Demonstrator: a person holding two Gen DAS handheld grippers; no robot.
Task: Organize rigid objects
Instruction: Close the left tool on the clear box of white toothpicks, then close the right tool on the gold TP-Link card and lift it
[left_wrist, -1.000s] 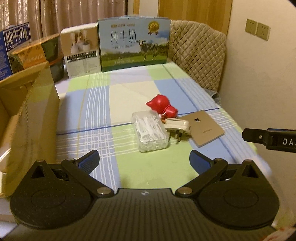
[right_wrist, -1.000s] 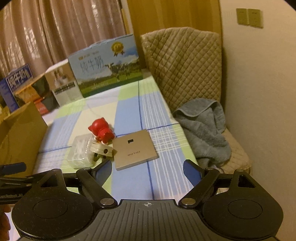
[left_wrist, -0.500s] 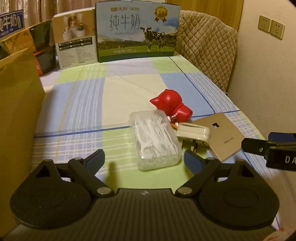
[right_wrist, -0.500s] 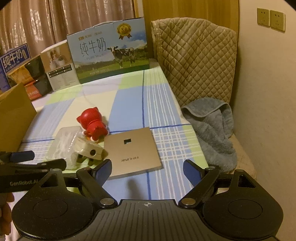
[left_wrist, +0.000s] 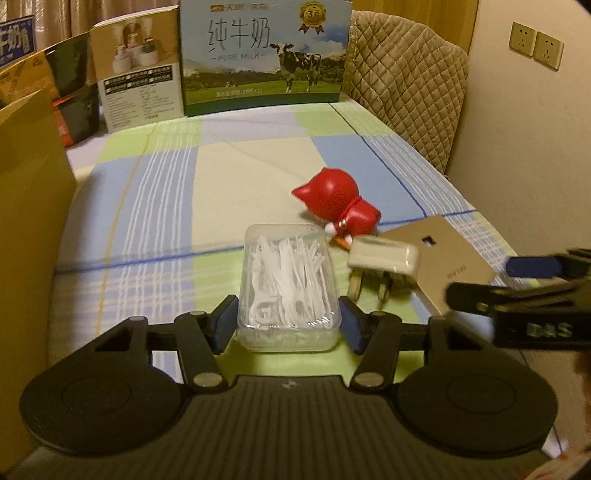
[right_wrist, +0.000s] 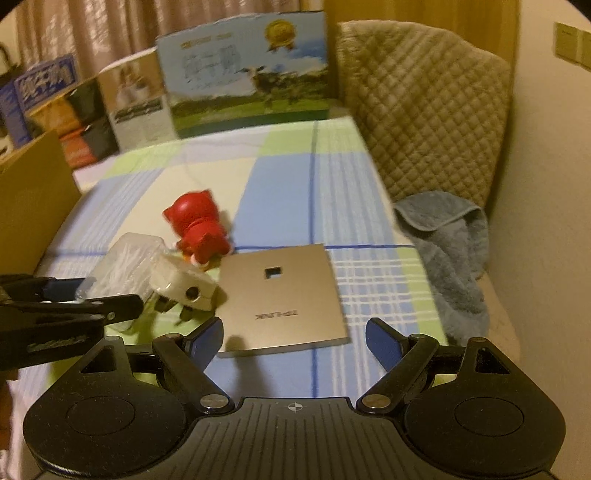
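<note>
A clear plastic box of white floss picks (left_wrist: 288, 280) lies on the checked cloth. My left gripper (left_wrist: 288, 321) has its jaws closing on the box's near end, and both blue pads touch its sides. Right of the box lie a white plug adapter (left_wrist: 384, 254), a red figurine (left_wrist: 332, 199) and a flat tan TP-Link box (left_wrist: 443, 254). My right gripper (right_wrist: 295, 332) is open with nothing between its fingers. It hovers at the near edge of the tan box (right_wrist: 280, 295). The right wrist view also shows the adapter (right_wrist: 184, 284), the figurine (right_wrist: 199, 225) and the clear box (right_wrist: 125, 258).
A tall cardboard box wall (left_wrist: 29, 221) stands along the left. A milk carton case (left_wrist: 266, 55) and other boxes line the far edge. A quilted chair (right_wrist: 417, 110) with a grey towel (right_wrist: 450, 251) sits on the right against the wall.
My left gripper moved forward and down to the clear box, and its jaws closed in from wide open to the box's sides. My right gripper came lower and closer to the tan box.
</note>
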